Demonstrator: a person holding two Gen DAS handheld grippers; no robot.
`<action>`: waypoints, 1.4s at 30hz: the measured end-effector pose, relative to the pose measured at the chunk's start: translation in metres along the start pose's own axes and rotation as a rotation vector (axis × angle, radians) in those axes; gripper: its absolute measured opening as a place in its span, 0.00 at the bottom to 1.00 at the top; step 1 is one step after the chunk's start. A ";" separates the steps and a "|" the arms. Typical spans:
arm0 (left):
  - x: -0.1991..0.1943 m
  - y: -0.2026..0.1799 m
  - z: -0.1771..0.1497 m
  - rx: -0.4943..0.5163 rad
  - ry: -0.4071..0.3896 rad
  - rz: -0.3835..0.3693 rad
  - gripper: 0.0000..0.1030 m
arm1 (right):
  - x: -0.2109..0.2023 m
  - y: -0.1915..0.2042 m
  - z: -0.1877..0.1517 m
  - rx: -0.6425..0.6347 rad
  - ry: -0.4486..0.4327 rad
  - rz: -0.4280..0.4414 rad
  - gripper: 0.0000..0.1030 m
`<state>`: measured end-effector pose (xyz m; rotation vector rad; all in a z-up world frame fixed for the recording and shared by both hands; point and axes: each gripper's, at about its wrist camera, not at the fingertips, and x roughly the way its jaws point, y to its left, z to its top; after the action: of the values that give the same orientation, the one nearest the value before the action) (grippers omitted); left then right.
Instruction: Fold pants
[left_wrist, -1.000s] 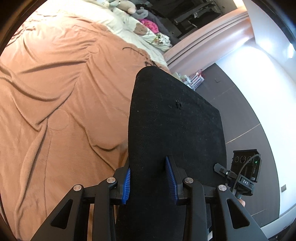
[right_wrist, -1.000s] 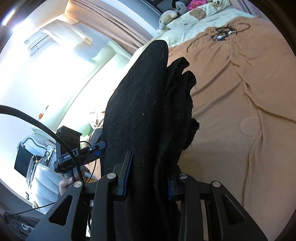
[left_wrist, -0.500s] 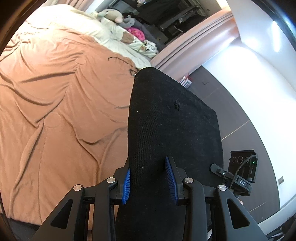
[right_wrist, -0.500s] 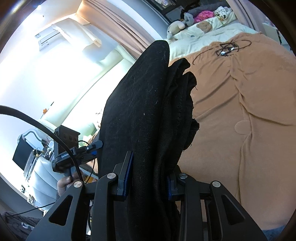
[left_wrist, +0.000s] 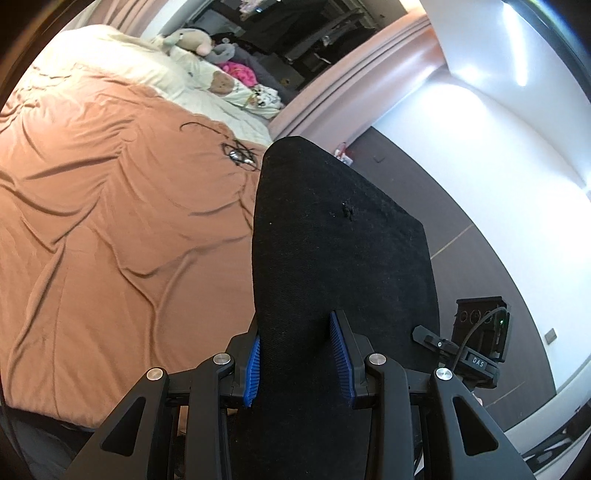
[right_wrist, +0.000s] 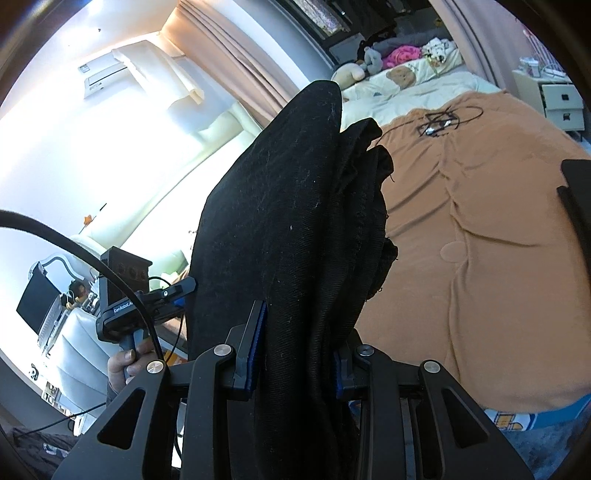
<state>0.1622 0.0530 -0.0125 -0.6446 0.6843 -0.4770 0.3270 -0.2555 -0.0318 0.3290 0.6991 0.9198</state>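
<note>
Left gripper (left_wrist: 295, 354) clamped on black pants (left_wrist: 343, 258); right gripper (right_wrist: 295, 350) clamped on bunched layers of same pants (right_wrist: 280, 229). Both lifted and pulled back over last second: more of bed (left_wrist: 110, 229) visible, near edge now showing. Pants hang in air before bed's near edge, touching nothing. Judgement: repositioning before laying down for next fold.

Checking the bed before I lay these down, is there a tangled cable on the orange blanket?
Yes, a dark tangled cable lies on the orange blanket.
</note>
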 end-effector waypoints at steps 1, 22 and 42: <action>0.000 -0.003 -0.001 0.006 0.000 -0.005 0.35 | -0.007 0.001 -0.002 -0.005 -0.006 -0.004 0.26; 0.063 -0.082 -0.006 0.120 0.063 -0.082 0.35 | -0.071 -0.053 -0.007 0.002 -0.109 -0.075 0.26; 0.209 -0.146 0.016 0.195 0.211 -0.189 0.35 | -0.139 -0.089 0.014 0.022 -0.151 -0.219 0.26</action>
<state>0.2881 -0.1680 0.0075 -0.4799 0.7675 -0.7852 0.3340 -0.4201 -0.0122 0.3308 0.5936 0.6724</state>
